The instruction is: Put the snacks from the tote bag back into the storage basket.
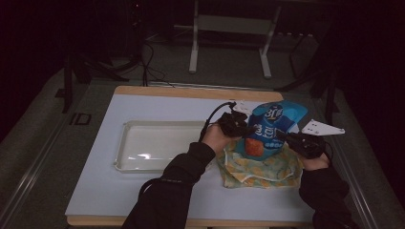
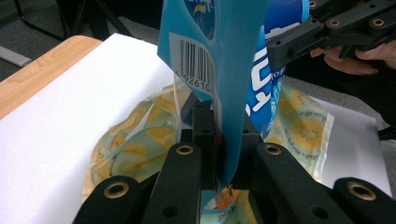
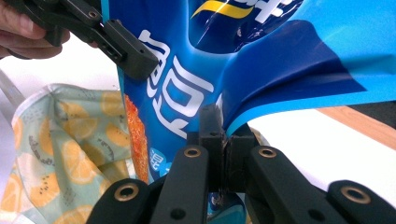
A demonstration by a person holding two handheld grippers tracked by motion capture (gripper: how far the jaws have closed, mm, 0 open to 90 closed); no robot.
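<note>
Your left tongs [image 2: 219, 154] and right tongs [image 3: 223, 149] each pinch an edge of the blue snack bag [image 1: 270, 129], held upright right of centre above the fruit-print pouch [image 1: 260, 167]. Pull unevenly and the slick film may slip out or tear.

white table [image 1: 100, 191], tray [image 1: 125, 143], fruit-print bag [image 1: 260, 169]

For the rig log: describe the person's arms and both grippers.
Both forearms wear dark long sleeves. The left gripper and right gripper are black, their linkage arms studded with brass-coloured rivets. A black cable loops from the left; a grey three-cornered plate tops the right.
</note>
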